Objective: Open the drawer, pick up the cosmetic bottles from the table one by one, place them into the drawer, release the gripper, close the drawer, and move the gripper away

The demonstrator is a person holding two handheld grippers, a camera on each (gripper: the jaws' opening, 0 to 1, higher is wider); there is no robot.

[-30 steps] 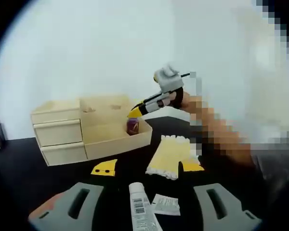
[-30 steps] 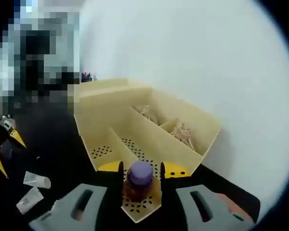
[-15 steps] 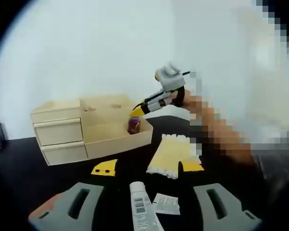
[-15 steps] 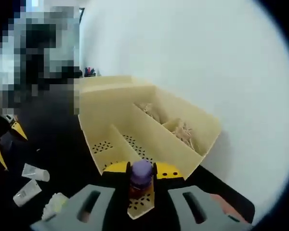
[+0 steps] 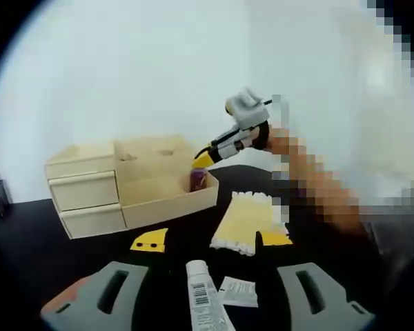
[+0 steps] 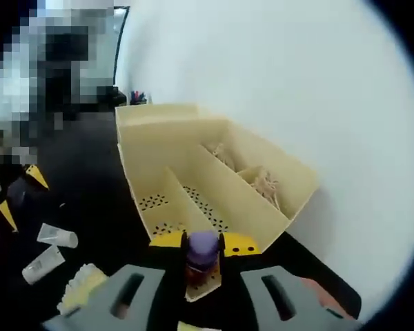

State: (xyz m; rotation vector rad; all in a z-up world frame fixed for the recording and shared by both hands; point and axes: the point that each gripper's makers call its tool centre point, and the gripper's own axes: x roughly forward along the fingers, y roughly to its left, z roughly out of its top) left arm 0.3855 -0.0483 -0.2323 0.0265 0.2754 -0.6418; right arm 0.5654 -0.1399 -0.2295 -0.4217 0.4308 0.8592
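**Bottle in the drawer corner, release pending**

While the right gripper hung over the open drawer, its fingers sat clamped on the purple-capped bottle, upright above the near corner compartment with the perforated floor. Wood shavings lay in the far compartments. Two tubes lay on the black desk at left.

Left gripper view: left gripper was low over the desk, fingers apart, nothing between them. A white tube and a sachet lay just ahead of it, a yellow cloth further on. The right gripper was angled down into the drawer of the wooden cabinet, bottle at its tip, just inside the front wall.

My read for the step: lower until the base rests on the drawer floor, keep it vertical, open the fingers fully, then lift straight up so they don't tip it. Stay off the divider and front wall.
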